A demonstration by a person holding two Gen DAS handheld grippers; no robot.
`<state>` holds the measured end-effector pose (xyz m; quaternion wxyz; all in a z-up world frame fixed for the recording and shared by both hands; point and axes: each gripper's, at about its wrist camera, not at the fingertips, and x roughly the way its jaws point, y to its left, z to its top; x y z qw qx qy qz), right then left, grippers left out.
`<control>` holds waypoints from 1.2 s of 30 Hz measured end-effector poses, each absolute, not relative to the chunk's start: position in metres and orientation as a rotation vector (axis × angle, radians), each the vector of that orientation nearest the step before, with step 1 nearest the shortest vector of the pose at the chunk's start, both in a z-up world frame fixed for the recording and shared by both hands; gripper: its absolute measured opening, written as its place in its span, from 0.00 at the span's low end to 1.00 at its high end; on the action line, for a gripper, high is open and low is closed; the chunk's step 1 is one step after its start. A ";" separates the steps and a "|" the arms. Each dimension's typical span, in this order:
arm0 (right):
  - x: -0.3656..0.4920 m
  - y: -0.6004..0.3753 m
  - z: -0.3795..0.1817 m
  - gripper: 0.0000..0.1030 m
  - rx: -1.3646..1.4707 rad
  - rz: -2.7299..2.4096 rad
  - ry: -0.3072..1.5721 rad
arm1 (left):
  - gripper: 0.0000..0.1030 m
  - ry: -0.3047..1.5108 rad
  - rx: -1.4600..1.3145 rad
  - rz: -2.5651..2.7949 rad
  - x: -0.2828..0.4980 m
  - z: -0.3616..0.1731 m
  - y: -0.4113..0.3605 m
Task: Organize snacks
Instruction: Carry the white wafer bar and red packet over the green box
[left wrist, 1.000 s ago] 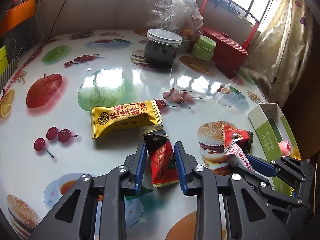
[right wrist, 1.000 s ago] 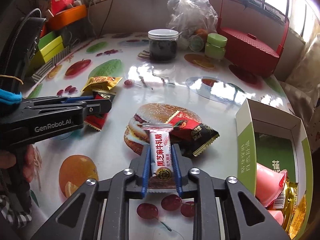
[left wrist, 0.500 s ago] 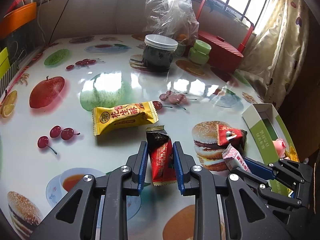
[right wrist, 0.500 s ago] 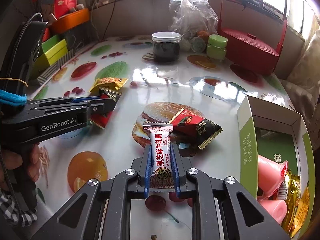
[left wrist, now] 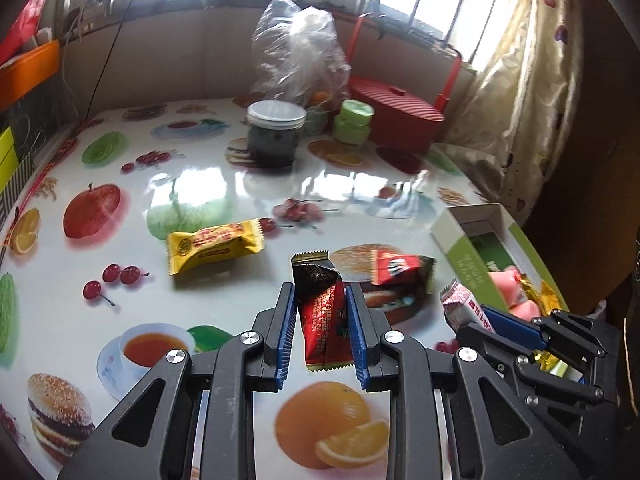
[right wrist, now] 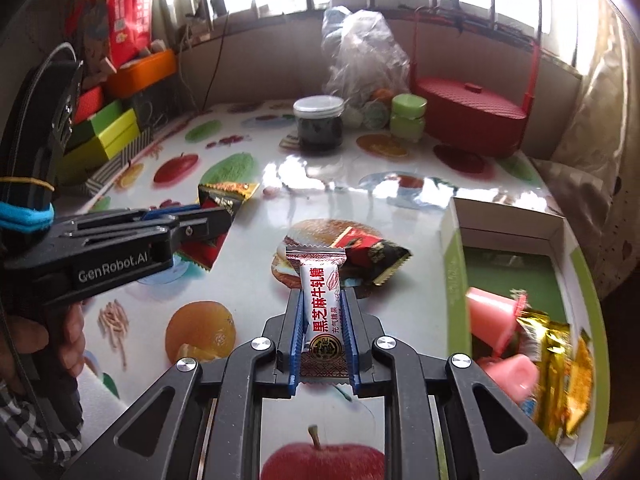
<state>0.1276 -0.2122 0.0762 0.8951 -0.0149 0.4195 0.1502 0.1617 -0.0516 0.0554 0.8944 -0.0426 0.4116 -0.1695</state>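
I have the white nougat candy (right wrist: 321,304) clamped in my right gripper (right wrist: 322,320) and the red-and-black candy (left wrist: 322,316) clamped in my left gripper (left wrist: 321,320), both clear of the table (left wrist: 200,184). The green box (right wrist: 454,264) sits to the right, already holding pink jelly cups (right wrist: 490,314). I'd carry each over its wall before letting go, one hand at a time so the grippers don't collide.

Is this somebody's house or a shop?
Most likely a home, maybe a sunroom by the windows. The table wears a glossy cloth printed with fruit and burgers, a curtain hangs at the side, and a jar and a red lidded basket stand at the back.
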 end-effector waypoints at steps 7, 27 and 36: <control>0.107 -0.233 0.091 0.17 -0.012 0.260 0.841 | 0.25 0.830 -0.064 -0.392 0.147 0.068 -0.070; 0.063 -0.296 0.103 0.17 0.057 0.107 0.804 | 0.25 0.811 0.020 -0.543 0.111 0.077 -0.139; 0.049 -0.323 0.103 0.17 0.077 0.050 0.797 | 0.25 0.819 0.052 -0.607 0.101 0.075 -0.169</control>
